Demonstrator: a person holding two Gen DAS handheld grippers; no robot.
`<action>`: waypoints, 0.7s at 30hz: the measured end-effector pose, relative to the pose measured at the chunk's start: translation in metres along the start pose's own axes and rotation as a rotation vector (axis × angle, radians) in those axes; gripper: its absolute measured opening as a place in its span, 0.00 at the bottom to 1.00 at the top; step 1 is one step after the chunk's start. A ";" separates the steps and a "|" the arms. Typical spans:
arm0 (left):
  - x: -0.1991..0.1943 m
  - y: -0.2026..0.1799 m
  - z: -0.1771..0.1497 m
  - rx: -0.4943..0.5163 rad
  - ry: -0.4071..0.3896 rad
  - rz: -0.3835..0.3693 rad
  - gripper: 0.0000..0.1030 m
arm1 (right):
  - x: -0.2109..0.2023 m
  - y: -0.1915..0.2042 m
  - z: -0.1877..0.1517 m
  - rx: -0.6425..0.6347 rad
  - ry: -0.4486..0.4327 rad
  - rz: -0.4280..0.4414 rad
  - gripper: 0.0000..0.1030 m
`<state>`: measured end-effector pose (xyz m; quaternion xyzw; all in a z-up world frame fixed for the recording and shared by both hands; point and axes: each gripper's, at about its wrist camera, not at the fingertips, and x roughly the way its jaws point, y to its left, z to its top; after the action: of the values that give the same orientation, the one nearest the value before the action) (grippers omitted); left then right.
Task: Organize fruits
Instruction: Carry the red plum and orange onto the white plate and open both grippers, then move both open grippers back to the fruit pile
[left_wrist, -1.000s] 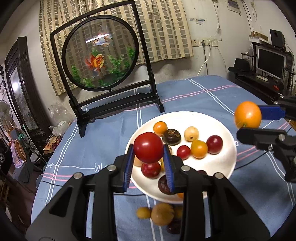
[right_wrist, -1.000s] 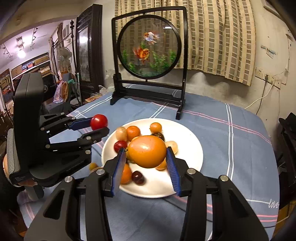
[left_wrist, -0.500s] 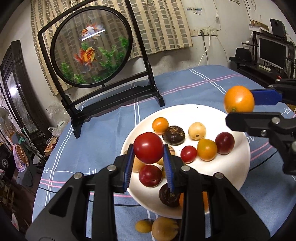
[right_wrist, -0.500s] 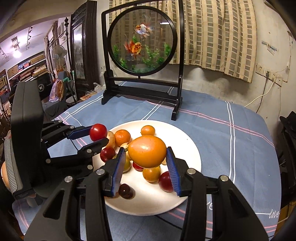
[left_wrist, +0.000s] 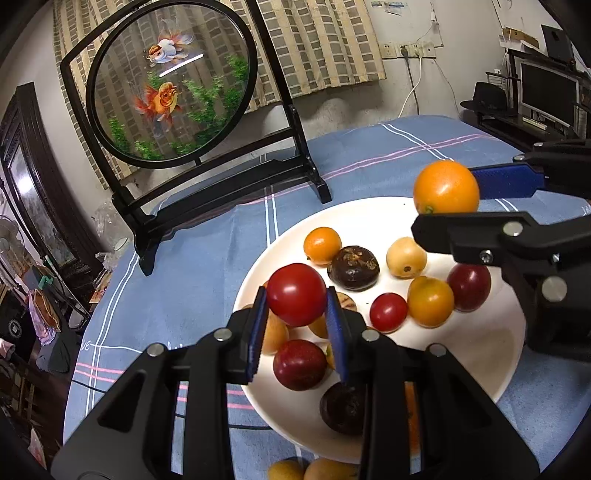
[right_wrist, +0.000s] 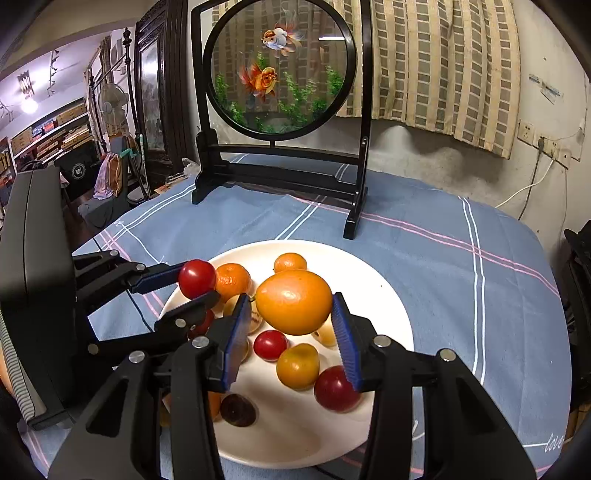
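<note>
My left gripper is shut on a red tomato and holds it above the near left part of the white plate. My right gripper is shut on an orange and holds it above the plate's middle. The left gripper also shows in the right wrist view, and the right gripper in the left wrist view. The plate holds several small fruits: orange, red, dark brown and pale yellow ones.
A round goldfish screen on a black stand stands behind the plate on the blue striped tablecloth. Two yellow fruits lie on the cloth by the plate's near rim. A desk with a monitor is at the right.
Both grippers have moved forward over the plate with their fruits still held. The plate and the goldfish screen appear closer and lower in both views.
</note>
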<state>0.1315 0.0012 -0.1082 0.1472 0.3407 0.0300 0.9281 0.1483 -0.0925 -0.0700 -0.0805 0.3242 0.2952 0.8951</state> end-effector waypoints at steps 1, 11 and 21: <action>0.001 0.000 0.001 -0.001 0.001 0.002 0.30 | 0.002 0.000 0.001 -0.001 0.004 0.001 0.43; 0.017 -0.007 0.003 0.016 0.026 0.007 0.55 | 0.025 -0.009 0.004 0.020 0.033 -0.018 0.50; 0.007 0.000 0.003 -0.011 -0.007 0.017 0.63 | 0.001 -0.017 0.004 0.042 -0.035 -0.056 0.75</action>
<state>0.1388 0.0019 -0.1102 0.1449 0.3359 0.0390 0.9299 0.1612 -0.1048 -0.0679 -0.0653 0.3122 0.2646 0.9101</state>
